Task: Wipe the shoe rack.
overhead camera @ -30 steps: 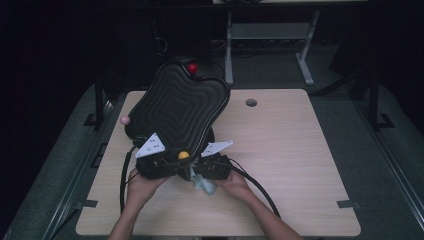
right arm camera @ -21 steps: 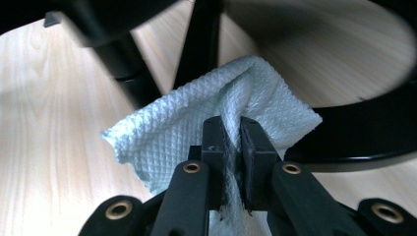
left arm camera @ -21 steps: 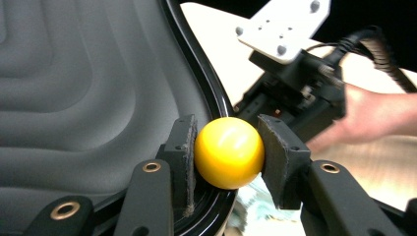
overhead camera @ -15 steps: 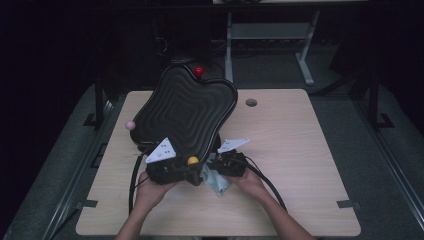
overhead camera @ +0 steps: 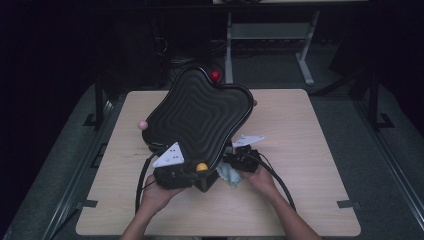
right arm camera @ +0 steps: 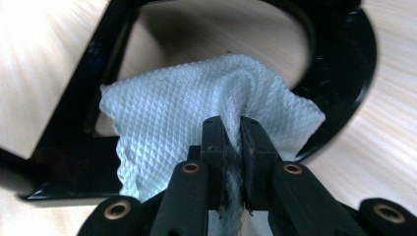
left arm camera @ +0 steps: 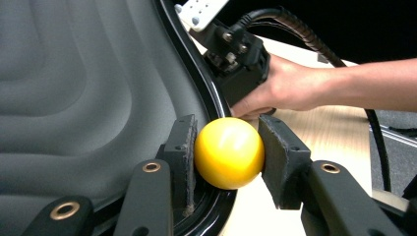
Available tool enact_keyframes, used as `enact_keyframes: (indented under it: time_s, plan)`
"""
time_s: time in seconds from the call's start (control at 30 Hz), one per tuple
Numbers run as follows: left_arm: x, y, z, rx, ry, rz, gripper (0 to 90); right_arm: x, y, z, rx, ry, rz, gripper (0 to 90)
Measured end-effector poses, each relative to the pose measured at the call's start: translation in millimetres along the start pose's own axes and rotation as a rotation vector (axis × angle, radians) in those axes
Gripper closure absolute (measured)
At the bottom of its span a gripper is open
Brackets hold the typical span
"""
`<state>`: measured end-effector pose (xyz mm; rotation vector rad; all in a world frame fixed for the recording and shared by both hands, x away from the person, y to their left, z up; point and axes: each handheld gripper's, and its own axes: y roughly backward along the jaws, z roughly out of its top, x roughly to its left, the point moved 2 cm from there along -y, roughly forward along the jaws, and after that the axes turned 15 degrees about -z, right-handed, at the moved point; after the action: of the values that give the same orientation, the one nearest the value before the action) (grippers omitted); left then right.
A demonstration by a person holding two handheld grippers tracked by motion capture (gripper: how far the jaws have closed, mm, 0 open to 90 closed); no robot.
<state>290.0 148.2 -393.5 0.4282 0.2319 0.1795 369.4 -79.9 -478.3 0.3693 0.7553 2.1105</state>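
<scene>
The black wavy tray (overhead camera: 200, 117), tilted near the worktop's (overhead camera: 310, 150) front edge, wants a steady prop from the left gripper (left arm camera: 227, 147), fingers clamping its yellow knob (left arm camera: 228, 152), while the right gripper (right arm camera: 231, 135), fingers pinching a white cloth (right arm camera: 187, 123), wipes underneath.

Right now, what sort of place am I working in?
Most likely a lab or recording workroom, not a home: a bare wooden table with a cable hole, dark surroundings, metal desk legs behind it, and cabled claws handling a black tray.
</scene>
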Motion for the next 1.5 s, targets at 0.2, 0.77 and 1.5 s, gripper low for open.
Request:
enact_keyframes:
  time_s: [0.2, 0.77, 1.5]
  plan:
    - [8.1, 20.7, -7.8, -0.017, 0.029, 0.05, 59.8, 19.4, -3.3, 2.4, -0.016, 0.062, 0.027, 81.7]
    - [20.6, 47.3, -16.3, -0.025, 0.057, 0.148, 59.8, 42.2, -19.3, 13.5, -0.04, 0.004, -0.026, 81.1]
    - [21.8, 52.3, -18.6, -0.028, 0.062, 0.161, 60.2, 71.2, -24.5, 16.5, -0.052, 0.069, 0.034, 73.0]
